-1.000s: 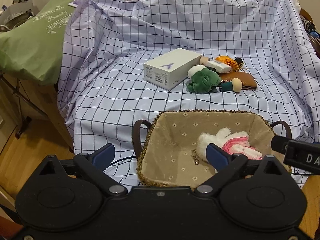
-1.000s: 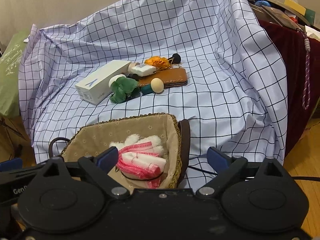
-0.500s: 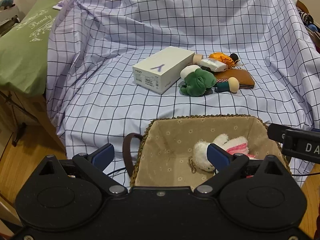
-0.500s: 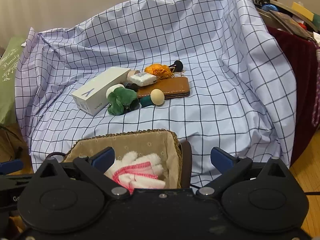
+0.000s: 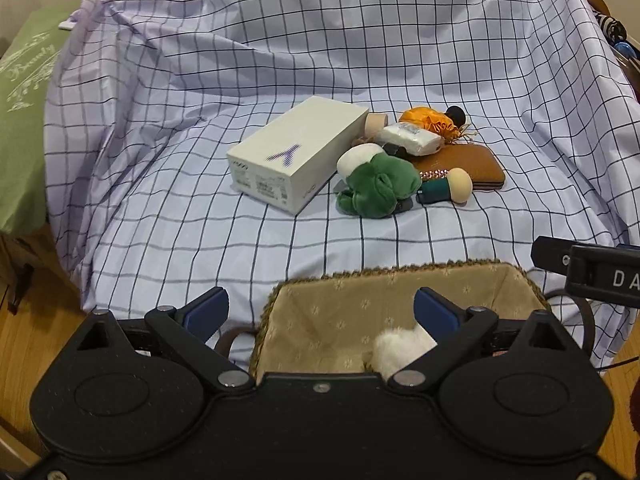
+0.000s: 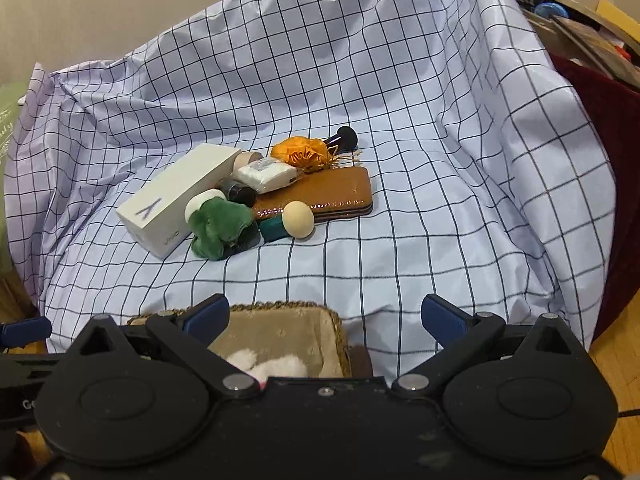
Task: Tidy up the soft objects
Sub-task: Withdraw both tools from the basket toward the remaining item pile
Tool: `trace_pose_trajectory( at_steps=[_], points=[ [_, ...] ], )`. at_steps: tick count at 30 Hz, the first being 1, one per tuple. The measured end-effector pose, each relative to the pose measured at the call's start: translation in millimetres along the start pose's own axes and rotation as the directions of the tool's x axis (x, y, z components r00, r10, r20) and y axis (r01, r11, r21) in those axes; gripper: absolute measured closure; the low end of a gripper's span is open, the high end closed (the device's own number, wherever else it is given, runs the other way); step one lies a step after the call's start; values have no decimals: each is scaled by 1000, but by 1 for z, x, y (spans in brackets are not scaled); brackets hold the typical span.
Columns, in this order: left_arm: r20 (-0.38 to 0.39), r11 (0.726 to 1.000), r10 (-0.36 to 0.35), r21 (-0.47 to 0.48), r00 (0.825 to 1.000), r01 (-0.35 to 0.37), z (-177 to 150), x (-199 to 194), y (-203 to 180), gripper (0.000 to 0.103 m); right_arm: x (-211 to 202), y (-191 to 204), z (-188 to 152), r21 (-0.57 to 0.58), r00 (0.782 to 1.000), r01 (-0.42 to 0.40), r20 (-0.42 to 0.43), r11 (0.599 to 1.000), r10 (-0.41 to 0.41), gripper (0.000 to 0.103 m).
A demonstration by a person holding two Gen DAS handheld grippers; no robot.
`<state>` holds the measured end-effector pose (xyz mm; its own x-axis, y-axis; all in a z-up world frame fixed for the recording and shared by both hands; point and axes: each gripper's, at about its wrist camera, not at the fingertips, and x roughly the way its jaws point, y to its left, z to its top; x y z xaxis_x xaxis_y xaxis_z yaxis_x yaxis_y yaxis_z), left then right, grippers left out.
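Left gripper (image 5: 320, 312): blue-padded fingers spread wide, nothing between the pads. Right gripper (image 6: 325, 318): fingers likewise spread wide, nothing pinched.

Nearest, at the front edge of the covered surface, stands a woven wicker basket with beige flower-print lining (image 5: 400, 304); a white fluffy plush toy (image 5: 400, 350) lies inside it, largely hidden by the gripper body. Beyond the basket, a broad band of bare lilac cloth with a dark grid pattern (image 5: 200, 220) lies open up to the clutter.

Mid-surface, clustered and touching: a white rectangular carton (image 5: 296, 156) marked with a purple "Y" and small unreadable print on its end; a green plush toy with a white cap (image 5: 376, 186) just beside its right end; a teal holder with a beige rounded sponge head (image 5: 448, 188); a brown leather wallet (image 5: 464, 162); a white wrapped packet (image 5: 412, 140); an orange drawstring pouch (image 5: 428, 120).

Open cloth remains left and right of the cluster. At the left edge, a green fabric (image 5: 20, 120) bears pale script, seemingly "Beauty". Wooden floor (image 5: 28, 320) lies below; a cream wall behind.
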<state>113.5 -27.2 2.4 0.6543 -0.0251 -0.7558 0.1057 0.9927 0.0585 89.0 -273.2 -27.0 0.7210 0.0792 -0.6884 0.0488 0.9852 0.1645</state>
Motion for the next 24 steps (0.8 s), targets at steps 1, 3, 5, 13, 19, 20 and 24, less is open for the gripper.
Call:
trace_pose_trajectory(
  at_steps=[1,3,5,13,19,20,24],
  points=[
    [-3,1000,-4,2,1000,4,3,3,0,7,4,0,3,-2,1000,-3,-6,1000,3,0],
    [-10,1000,-10,6,1000,10,8,11,-1,7,13,1,9,-8,1000,-10,-21,1000,10,0],
    [-18,1000,-16,10,1000,16,12,18,-2,7,21,2,13,-13,1000,-9,-30,1000,9,0],
    [-59,999,-34,-2,998,34,22,43,1,7,54,18,31,-65,999,6,-36,998,-8,5],
    [-78,999,-41,-20,996,39,26,55,9,7,81,34,43,-114,999,26,-38,993,-30,14],
    [-82,999,-42,-23,996,40,26,57,11,7,85,36,45,-124,999,24,-37,992,-28,15],
    [-93,998,-47,-33,995,44,28,65,16,7,102,42,50,-141,997,51,-42,989,-57,16]
  ],
)
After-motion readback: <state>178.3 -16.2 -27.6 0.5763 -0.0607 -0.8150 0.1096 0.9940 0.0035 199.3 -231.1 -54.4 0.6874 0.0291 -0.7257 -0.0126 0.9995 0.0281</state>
